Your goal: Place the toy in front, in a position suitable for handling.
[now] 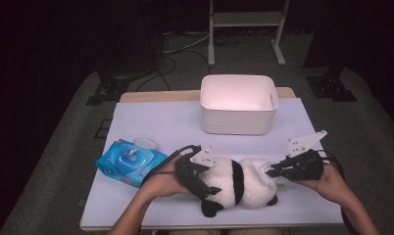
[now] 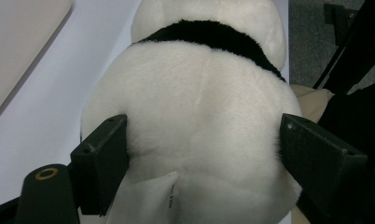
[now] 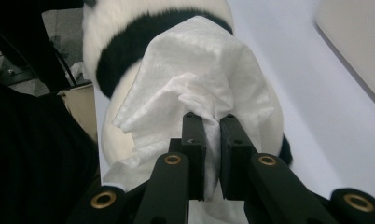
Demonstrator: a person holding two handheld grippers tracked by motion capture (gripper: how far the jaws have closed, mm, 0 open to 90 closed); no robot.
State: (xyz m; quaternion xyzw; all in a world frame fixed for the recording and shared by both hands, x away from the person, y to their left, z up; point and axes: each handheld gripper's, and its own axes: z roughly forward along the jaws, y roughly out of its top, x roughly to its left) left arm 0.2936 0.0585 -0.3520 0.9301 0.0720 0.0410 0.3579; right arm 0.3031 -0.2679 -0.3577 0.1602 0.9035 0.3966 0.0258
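plush panda [image 1: 236, 183] lies lengthwise across table [image 1: 156, 122].

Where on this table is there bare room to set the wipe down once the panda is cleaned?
Free: the white mat left of the bin, behind the wipes pack; also the strip between bin and panda. Crowded: the near edge, where left gripper and right gripper work the panda.

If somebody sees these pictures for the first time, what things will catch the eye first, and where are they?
First comes the panda toy, lying at the near edge of the table between both hands. The left hand-held gripper clamps its white body, while the right hand-held gripper presses a white wipe against it. Behind stand a white bin and, to the left, a blue wipes pack.
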